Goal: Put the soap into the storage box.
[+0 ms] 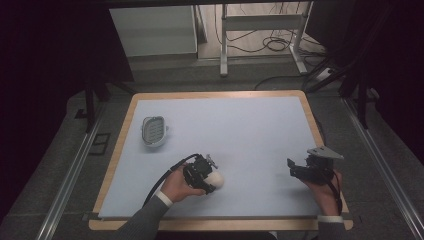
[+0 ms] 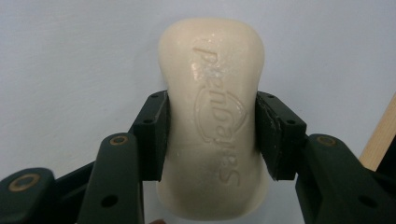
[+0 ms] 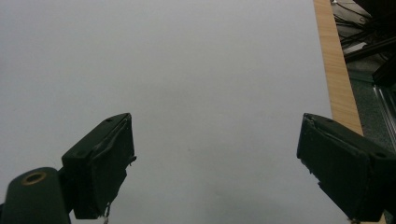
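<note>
A cream bar of soap [image 2: 212,116] with embossed lettering sits between the jaws of my left gripper [image 2: 211,133], which is shut on its waist. From above, the soap [image 1: 218,179] pokes out of the left gripper [image 1: 210,183] near the table's front, left of centre. A white soap dish [image 1: 153,131] with a slatted grey insert lies on the pale blue mat, farther back and to the left. My right gripper [image 1: 292,168] hovers at the front right; its jaws stand wide apart over bare mat [image 3: 210,93], open with nothing between them [image 3: 215,168].
The pale blue mat [image 1: 240,130] covers a wooden table whose edge [image 3: 336,70] runs close to the right gripper. Beyond the table's far side are metal frame legs and cables [image 1: 270,42] on the floor.
</note>
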The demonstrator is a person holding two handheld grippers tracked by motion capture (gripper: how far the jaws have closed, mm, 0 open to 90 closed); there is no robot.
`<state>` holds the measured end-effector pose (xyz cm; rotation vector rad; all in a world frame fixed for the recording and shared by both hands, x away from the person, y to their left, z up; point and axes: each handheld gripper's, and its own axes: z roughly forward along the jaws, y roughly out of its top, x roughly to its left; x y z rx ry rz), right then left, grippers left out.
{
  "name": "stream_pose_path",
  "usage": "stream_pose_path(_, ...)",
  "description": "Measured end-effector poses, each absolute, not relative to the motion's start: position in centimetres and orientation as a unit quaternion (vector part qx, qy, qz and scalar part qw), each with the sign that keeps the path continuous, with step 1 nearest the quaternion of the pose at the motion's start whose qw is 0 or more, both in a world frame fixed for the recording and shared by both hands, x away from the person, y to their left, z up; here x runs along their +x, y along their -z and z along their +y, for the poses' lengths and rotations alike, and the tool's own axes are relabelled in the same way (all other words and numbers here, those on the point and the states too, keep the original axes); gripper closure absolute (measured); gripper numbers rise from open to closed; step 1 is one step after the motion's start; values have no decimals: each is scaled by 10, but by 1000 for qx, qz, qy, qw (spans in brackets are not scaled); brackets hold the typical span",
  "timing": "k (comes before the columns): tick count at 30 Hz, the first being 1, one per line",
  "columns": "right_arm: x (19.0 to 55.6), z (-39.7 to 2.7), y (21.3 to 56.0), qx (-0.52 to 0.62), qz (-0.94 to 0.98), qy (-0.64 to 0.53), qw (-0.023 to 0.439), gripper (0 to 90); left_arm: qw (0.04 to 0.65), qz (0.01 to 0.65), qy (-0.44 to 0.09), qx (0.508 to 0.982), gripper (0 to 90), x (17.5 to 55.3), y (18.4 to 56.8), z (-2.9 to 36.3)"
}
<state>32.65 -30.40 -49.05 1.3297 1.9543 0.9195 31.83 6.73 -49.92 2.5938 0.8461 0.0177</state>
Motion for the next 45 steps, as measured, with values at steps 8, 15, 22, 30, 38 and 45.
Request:
stream_pose_path(8,327,-303,491,502,736,-343,297,111,217,324,-13,921,494,327,485,87)
stream_pose_path(15,328,-302,493,501,738,-338,300,111,236,352,-26,905,494,339,472,107)
stream_pose_path(22,328,-302,493,501,739,-336,301,111,240,366,-30,899,494,346,467,120)
stream_pose_path(30,328,-302,494,502,739,-334,301,111,241,381,-34,892,494,356,462,131)
stream_pose_path(38,329,-302,496,501,742,-328,302,111,242,386,-38,890,494,361,456,139)
stream_pose_path(45,328,-304,495,505,739,-329,301,111,247,389,-57,886,494,364,447,145)
